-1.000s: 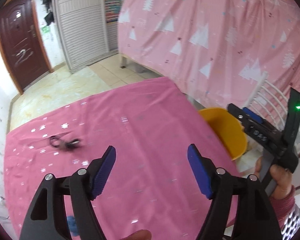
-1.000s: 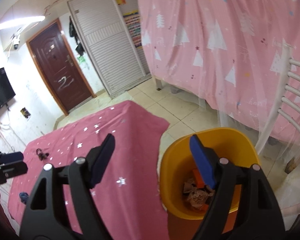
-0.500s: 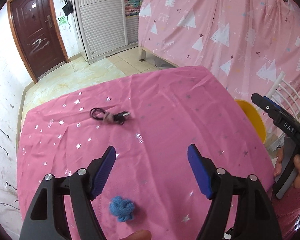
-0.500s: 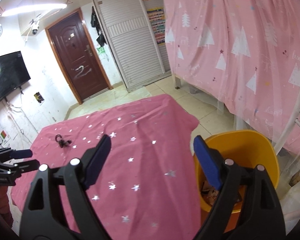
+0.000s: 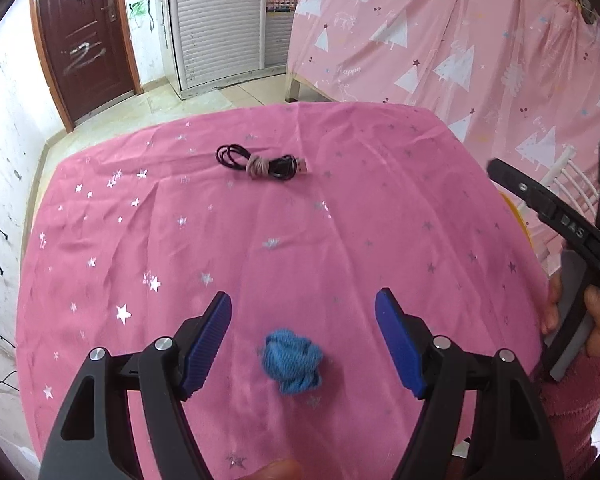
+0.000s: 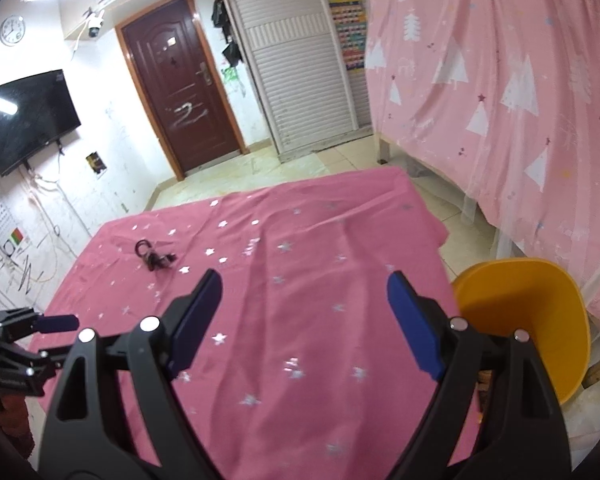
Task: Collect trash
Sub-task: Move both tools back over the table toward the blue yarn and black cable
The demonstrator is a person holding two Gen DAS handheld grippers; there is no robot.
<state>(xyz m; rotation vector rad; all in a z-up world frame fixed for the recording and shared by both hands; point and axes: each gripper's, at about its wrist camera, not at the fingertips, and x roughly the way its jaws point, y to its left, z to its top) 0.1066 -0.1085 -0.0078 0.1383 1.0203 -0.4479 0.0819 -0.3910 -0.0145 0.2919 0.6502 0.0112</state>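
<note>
Blue yarn, a small wad (image 5: pixel 293 364), lies on the pink star-print tablecloth (image 5: pixel 340 220) near its front edge, between the spread blue pads of the left gripper (image 5: pixel 303 344), which touch nothing. The right gripper (image 6: pixel 305 320) hangs over the cloth, jaws apart and empty. A coiled black cable (image 5: pixel 260 163) lies well beyond. The yellow bin (image 6: pixel 540 320) stands beside the table.

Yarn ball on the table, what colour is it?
Blue yarn ball; clearest in the left wrist view.
</note>
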